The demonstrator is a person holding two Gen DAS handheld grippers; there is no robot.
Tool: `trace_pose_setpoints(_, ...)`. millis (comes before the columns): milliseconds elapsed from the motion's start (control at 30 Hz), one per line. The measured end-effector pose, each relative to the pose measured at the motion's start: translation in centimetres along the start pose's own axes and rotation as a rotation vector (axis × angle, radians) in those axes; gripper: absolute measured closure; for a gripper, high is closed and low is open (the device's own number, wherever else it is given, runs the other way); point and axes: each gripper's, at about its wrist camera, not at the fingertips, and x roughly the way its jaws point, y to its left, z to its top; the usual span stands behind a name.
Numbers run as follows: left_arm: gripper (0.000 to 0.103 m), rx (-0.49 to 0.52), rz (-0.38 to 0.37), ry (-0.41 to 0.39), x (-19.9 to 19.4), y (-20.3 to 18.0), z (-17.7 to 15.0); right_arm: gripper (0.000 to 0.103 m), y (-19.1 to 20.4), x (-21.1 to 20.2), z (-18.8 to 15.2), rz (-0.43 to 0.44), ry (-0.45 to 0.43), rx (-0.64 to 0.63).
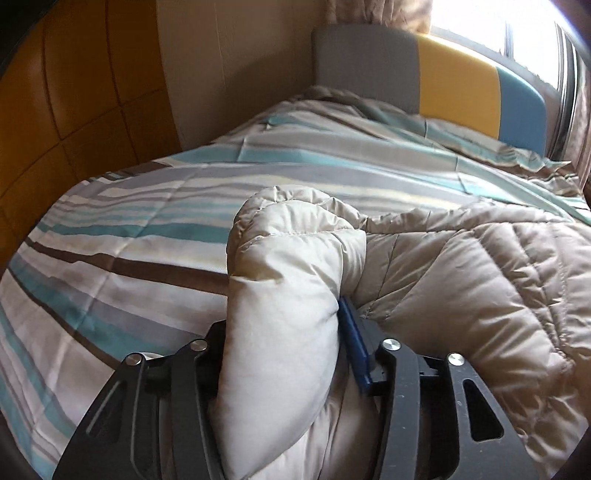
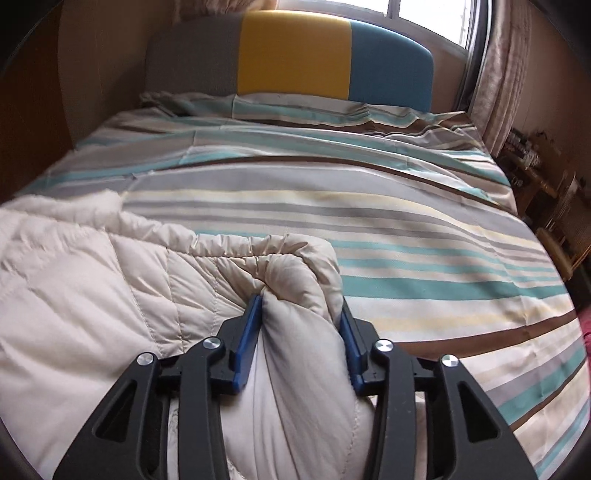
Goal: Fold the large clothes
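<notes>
I had a beige quilted down coat (image 1: 461,280) lying across the near part of the bed, on the striped bedcover (image 1: 129,236); in the left wrist view it spread to the right, and in the right wrist view (image 2: 74,280) it spread to the left, so the garment lay between my two hands.

My left tongs (image 1: 291,332) stood partly apart around a puffed roll of the coat; the blue pad on the right finger (image 1: 354,339) lay against the fabric, while the left finger was buried behind the roll, so I could not tell whether the pads were truly pressing.

My right tongs (image 2: 301,317) were likewise partly apart, with a thick bunched fold of the coat filling the gap; both blue pads (image 2: 247,339) touched the fabric at its sides, and the cloth bulged out beyond the fingertips.

Both tongs pointed downward toward the far end of the bed; there the padded headboard (image 2: 295,51) showed grey, yellow and blue panels; a bright window (image 2: 424,14) sat behind it, with a pale curtain (image 2: 506,74) hanging at the right; wooden panelling (image 1: 74,92) ran along the left wall.
</notes>
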Motion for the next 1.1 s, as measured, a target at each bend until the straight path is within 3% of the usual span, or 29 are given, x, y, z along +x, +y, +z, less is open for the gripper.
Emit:
trace_pose_setpoints(200, 0.046, -0.002, 0.013, 0.02, 0.6, -0.2, 0.0, 0.06, 0.2, 0.6, -0.1, -0.02, 0.001, -0.005)
trace_pose_setpoints(267, 0.03, -0.005, 0.055, 0.023, 0.3, -0.3, 0.1, 0.06, 0.3, 0.6, -0.1, -0.025, 0.002, -0.006)
trace_pose_setpoints(333, 0.022, -0.007, 0.102, 0.034, -0.4, -0.3, 0.4, 0.059, 0.3, 0.5, -0.1, -0.031, 0.002, -0.009)
trace_pose_setpoints(400, 0.021, -0.008, 0.11, 0.045, -1.9, -0.4, 0.7, 0.058, 0.4, 0.3, -0.2, -0.036, 0.001, -0.011)
trace_pose_setpoints(467, 0.021, -0.059, 0.117, 0.004, -4.5, -0.5, 1.0, 0.057, 0.4, 0.3, -0.2, -0.042, -0.001, -0.015)
trace_pose_setpoints(600, 0.011, -0.209, 0.033, -0.154, -10.3, -2.5, 1.8, 0.056, 0.4, 0.2, -0.2, -0.043, -0.002, -0.011)
trace_pose_setpoints(700, 0.011, -0.165, -0.014, -0.196, -11.7, -6.5, 2.9, 0.055, 0.3, 0.2, -0.2, -0.042, -0.004, -0.008)
trace_pose_setpoints(767, 0.011, -0.058, -0.015, -0.197, -10.9, -10.2, 3.7, 0.055, 0.3, 0.1, -0.2, -0.042, -0.005, -0.007)
trace_pose_setpoints(833, 0.011, 0.041, 0.031, -0.189, -9.3, -13.0, 3.8, 0.054, 0.2, 0.1, -0.2, -0.041, -0.005, -0.005)
trace_pose_setpoints(900, 0.011, 0.092, 0.058, -0.187, -7.8, -14.3, 3.2, 0.054, 0.2, 0.2, -0.2, -0.039, -0.004, -0.002)
trace_pose_setpoints(1100, 0.006, -0.01, -0.003, -0.135, -3.6, -12.8, 0.2, 0.053, 0.0, 0.2, -0.3, -0.024, -0.006, 0.01)
